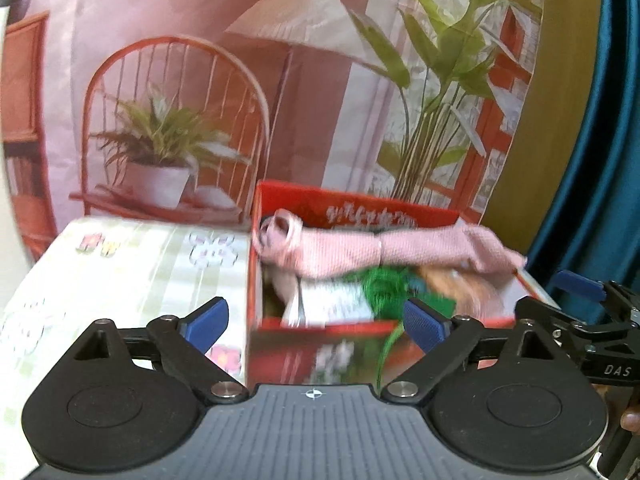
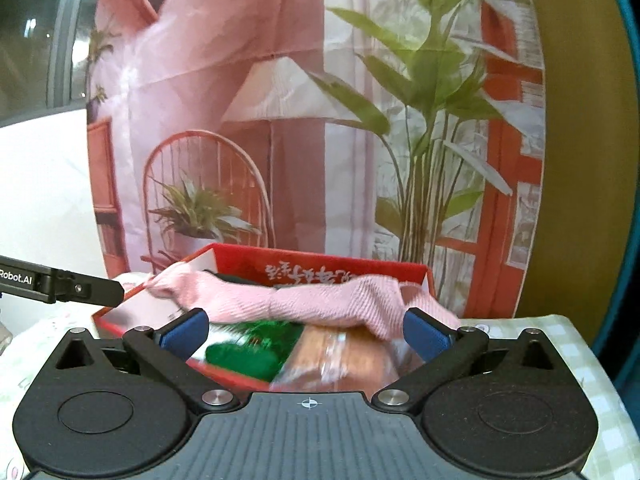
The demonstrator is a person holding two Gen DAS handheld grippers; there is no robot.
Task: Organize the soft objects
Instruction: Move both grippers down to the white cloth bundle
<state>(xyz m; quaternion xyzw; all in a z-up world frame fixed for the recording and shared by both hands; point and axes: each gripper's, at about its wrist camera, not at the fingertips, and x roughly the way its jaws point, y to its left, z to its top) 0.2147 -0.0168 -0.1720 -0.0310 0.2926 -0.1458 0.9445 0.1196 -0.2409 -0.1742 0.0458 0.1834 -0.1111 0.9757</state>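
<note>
A red cardboard box (image 1: 256, 280) stands on the table and also shows in the right wrist view (image 2: 344, 270). A pink knitted cloth (image 1: 360, 248) lies draped across the box's top, seen again in the right wrist view (image 2: 312, 304). Under it lie a green soft item (image 1: 384, 288) (image 2: 248, 354), something white (image 1: 336, 304) and a brown item (image 2: 344, 356). My left gripper (image 1: 316, 324) is open and empty just before the box's near wall. My right gripper (image 2: 306, 334) is open and empty at the box's near edge. The right gripper also shows at the right in the left wrist view (image 1: 580, 288).
The table wears a pale green checked cloth with flowers (image 1: 120, 264) (image 2: 580, 344). A printed backdrop of a chair, lamp and plants (image 1: 280, 100) hangs right behind the box. A blue curtain (image 1: 608, 160) hangs at the right. The left gripper's arm (image 2: 60, 282) shows at the left.
</note>
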